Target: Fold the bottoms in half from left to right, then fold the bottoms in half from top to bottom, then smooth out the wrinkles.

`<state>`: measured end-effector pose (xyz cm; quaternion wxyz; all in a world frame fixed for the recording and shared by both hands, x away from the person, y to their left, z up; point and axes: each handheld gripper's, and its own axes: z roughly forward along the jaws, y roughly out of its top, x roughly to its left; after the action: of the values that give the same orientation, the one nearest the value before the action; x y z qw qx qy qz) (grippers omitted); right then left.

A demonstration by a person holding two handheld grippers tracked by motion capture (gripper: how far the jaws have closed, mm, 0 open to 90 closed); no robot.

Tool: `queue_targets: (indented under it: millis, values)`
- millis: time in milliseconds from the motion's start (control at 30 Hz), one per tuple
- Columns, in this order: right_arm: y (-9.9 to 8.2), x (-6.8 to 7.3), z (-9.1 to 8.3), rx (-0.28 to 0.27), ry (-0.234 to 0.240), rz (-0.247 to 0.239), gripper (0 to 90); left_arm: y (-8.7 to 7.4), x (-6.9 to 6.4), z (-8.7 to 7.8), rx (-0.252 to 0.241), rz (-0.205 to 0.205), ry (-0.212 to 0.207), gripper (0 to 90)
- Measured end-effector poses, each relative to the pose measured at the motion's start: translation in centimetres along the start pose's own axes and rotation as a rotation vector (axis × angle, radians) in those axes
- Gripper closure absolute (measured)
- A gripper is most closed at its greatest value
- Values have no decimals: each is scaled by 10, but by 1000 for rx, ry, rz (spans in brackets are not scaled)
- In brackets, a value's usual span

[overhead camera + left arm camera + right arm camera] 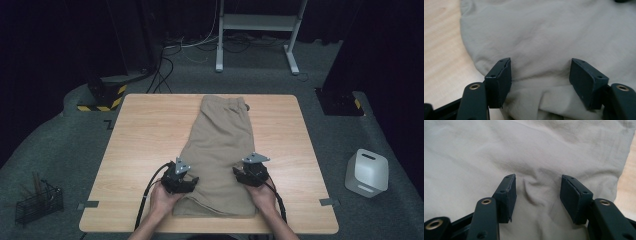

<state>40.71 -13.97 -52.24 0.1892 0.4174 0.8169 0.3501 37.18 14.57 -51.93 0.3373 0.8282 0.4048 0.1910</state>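
Lab/studio: black curtains (60, 40), floor cables (165, 65), wooden table (145, 135).

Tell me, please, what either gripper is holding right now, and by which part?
Nothing is held. The left gripper and right gripper both have open jaws over the folded khaki shorts near their near end, pads apart from the cloth between them.

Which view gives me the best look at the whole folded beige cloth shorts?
The high view: the folded beige cloth shorts lie full-length on the wooden table. The left gripper view and right gripper view show close-up fabric patches.
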Motion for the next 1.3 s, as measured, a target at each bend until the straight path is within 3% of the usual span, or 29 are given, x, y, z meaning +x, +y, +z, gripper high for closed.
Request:
queue_targets:
  millis: [33, 167, 367, 500, 667, 833, 1000, 1100, 1200, 1300]
  values:
    - [4, -2, 3, 6, -7, 9, 469, 7, 7, 7, 2, -15, 11, 349]
    - [13, -6, 8, 42, -29, 22, 470, 13, 8, 8, 21, -15, 20, 335]
    - [-1, 4, -22, -17, 4, 40, 464, -2, -2, -20, -33, 5, -4, 325]
    - [-12, 10, -33, -9, 17, 31, 462, -14, -6, -32, -40, 18, -13, 325]
    - [-27, 14, -32, 17, 6, 11, 459, -28, -12, -36, -35, 36, 11, 326]
    - [-31, 14, -32, -13, 3, 11, 459, -42, -15, -40, -42, 36, 43, 330]
    - [-32, 13, -35, 2, 13, -14, 451, -54, -15, -51, -52, 17, 23, 325]
    - [-33, 12, -37, 10, 21, -19, 453, -58, -13, -55, -53, -14, -10, 318]
    - [-34, 10, -43, 13, 35, 3, 451, -59, -10, -64, -54, -27, -24, 315]
    - [-34, 5, -51, -7, 25, 29, 443, -60, -5, -76, -93, -55, -32, 315]
